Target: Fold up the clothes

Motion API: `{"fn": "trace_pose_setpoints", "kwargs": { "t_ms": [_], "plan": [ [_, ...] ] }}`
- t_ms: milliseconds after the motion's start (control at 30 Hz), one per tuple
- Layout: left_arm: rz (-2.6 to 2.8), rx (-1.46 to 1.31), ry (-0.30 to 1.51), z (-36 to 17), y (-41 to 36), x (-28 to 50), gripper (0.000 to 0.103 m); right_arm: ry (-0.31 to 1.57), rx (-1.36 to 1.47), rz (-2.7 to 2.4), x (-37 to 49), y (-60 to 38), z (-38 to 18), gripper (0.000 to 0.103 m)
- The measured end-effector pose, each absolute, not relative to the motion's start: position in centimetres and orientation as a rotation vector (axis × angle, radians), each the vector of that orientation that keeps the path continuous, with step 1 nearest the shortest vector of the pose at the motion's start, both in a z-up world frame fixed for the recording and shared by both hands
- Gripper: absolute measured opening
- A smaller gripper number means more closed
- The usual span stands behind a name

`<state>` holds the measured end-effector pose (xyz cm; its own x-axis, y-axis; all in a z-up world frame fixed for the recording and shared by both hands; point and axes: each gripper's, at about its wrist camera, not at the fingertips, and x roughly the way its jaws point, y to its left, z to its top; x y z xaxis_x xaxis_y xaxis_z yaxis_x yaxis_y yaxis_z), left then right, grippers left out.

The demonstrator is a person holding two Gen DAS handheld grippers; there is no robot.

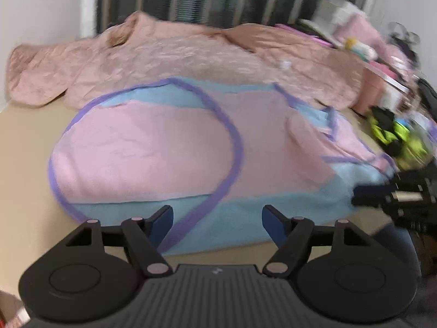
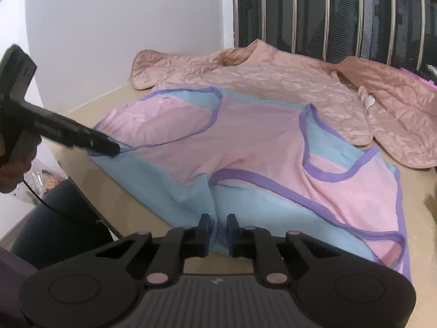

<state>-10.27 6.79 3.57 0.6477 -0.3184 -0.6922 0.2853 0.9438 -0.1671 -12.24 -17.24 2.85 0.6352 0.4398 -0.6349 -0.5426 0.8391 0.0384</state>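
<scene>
Garment (image 2: 262, 147) half-gathered on the tan table (image 2: 90, 114), pink and blue layers overlapping.
Right claw (image 2: 218, 228) pinches its blue hem just ahead; left claw (image 1: 217, 220) hangs wide open, empty, over the near edge. Folds look unfinished; peach quilted jacket (image 2: 273, 82) beyond lies unfolded. Blur hides clutter rightward.

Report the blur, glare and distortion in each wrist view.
Left wrist view: motion blur throughout, worst at the right edge, smearing the right gripper and the clutter behind; fisheye bends the pink-and-blue garment. Right wrist view: sharper, with soft sheen on the quilted peach jacket; window bars curve and the corners vignette.
</scene>
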Motion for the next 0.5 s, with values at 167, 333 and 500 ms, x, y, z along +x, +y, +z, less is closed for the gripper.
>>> {"fn": "trace_pose_setpoints", "kwargs": {
  "t_ms": [167, 333, 500],
  "plan": [
    [-0.395, -0.005, 0.751, 4.0, 5.8, -11.2, 0.073, 0.654, -0.154, 0.579, -12.7, -17.4, 3.1, 0.031],
    [-0.494, 0.082, 0.648, 3.7, 2.2, -12.6, 0.074, 0.675, -0.01, 0.543, -11.2, -18.5, 3.4, 0.005],
    [-0.518, 0.374, 0.59, 1.9, -2.8, -13.9, 0.073, 0.691, 0.132, 0.506, -9.8, -19.6, 3.8, 0.004]
  ]
}}
